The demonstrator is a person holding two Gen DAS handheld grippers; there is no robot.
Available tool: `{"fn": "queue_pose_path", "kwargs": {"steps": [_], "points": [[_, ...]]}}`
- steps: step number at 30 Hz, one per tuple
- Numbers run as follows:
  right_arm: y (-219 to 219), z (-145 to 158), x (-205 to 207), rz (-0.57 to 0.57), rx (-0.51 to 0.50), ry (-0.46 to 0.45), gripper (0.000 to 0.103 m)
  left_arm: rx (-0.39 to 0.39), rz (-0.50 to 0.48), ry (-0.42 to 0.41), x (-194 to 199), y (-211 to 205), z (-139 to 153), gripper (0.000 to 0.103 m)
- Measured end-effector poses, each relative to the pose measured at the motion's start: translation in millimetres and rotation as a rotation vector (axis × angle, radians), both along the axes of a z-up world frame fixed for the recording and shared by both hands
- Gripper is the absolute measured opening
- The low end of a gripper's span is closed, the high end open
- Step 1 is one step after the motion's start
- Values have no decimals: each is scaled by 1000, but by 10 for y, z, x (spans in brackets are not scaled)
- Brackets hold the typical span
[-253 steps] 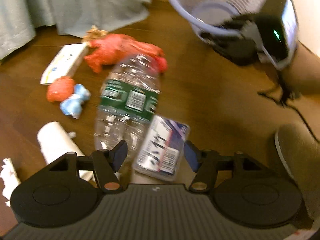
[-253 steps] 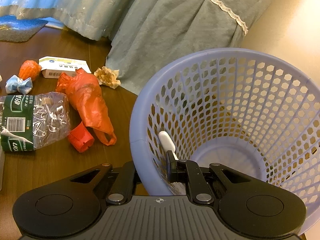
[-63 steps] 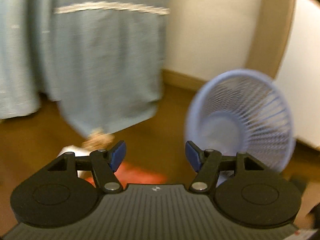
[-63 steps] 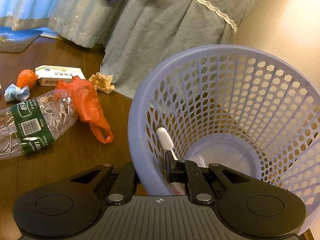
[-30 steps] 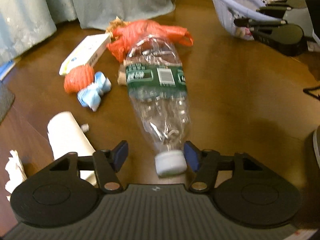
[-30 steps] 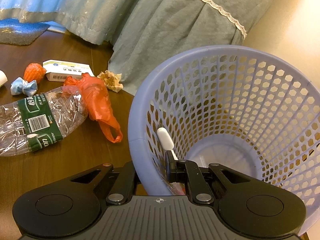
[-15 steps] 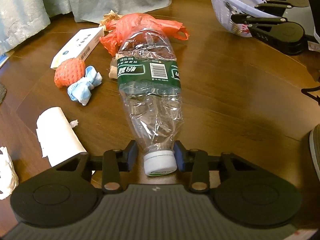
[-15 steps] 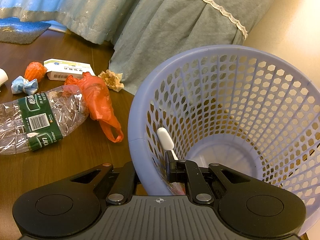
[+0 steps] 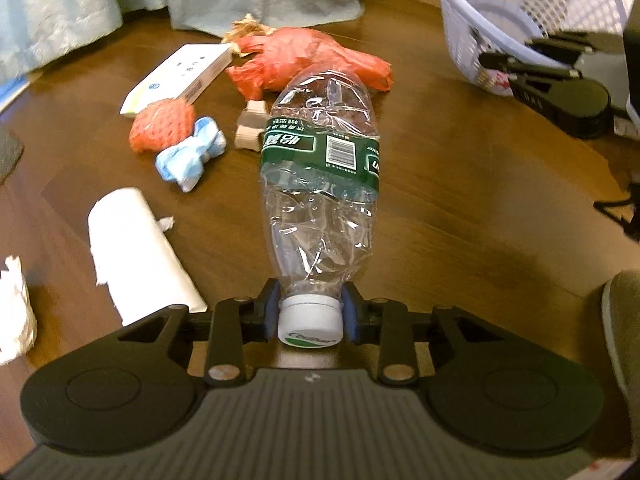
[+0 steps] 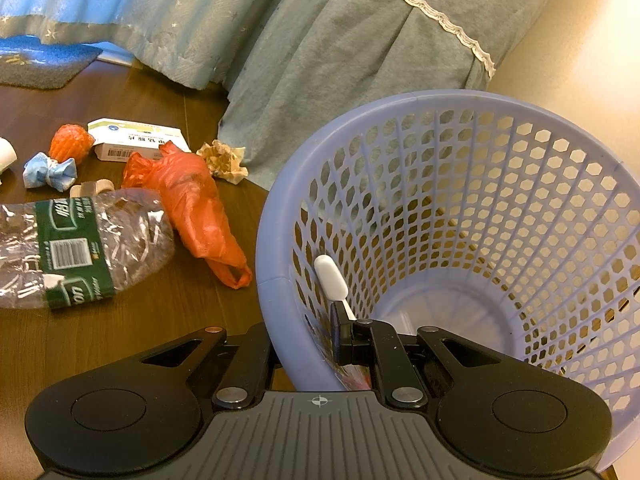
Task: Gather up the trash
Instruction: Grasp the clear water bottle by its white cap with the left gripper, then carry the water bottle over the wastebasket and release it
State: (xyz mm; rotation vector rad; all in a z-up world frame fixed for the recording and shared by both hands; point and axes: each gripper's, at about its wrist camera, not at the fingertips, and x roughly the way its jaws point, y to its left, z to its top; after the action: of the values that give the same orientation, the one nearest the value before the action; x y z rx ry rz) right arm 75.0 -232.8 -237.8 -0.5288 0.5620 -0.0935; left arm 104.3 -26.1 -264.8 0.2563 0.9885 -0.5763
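- Dark wooden floor (image 9: 460, 184) carries the trash; teal bed skirt (image 10: 320, 60) hangs behind.
- Left wrist view only: white paper roll (image 9: 136, 248) lies far left; left gripper (image 9: 310, 316) is closing, pads on the white cap (image 9: 310, 322) of the crushed bottle (image 9: 320, 168).
- Both views: orange bag (image 9: 304, 60) just beyond the bottle.
- Right wrist view only: right gripper (image 10: 308, 344) clamps the lavender basket (image 10: 460, 128) wall, jaws nearly together.

surface: wood floor (image 9: 460, 208) | on it: bottle (image 9: 320, 176), red bag (image 9: 304, 60), box (image 9: 180, 76), paper roll (image 9: 136, 248), orange net ball (image 9: 162, 126), blue wad (image 9: 190, 156), crumpled brown paper (image 10: 224, 159), basket (image 10: 460, 128) tilted, bed skirt (image 10: 320, 60) reaching it
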Motion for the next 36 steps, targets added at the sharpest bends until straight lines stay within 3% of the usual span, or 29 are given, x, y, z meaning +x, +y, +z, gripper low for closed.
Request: {"fn": "queue_pose_path", "kwargs": {"steps": [7, 19, 29, 36], "points": [[1, 2, 1, 1, -3, 2, 7, -61, 68, 32, -25, 166, 110, 27], [2, -2, 17, 1, -13, 5, 7, -111, 82, -19, -57, 320, 563, 27], [28, -5, 24, 6, -19, 6, 7, -183, -107, -103, 103, 253, 1277, 27], [39, -4, 8, 4, -13, 4, 7, -231, -301, -71, 152, -171, 1600, 27]]}}
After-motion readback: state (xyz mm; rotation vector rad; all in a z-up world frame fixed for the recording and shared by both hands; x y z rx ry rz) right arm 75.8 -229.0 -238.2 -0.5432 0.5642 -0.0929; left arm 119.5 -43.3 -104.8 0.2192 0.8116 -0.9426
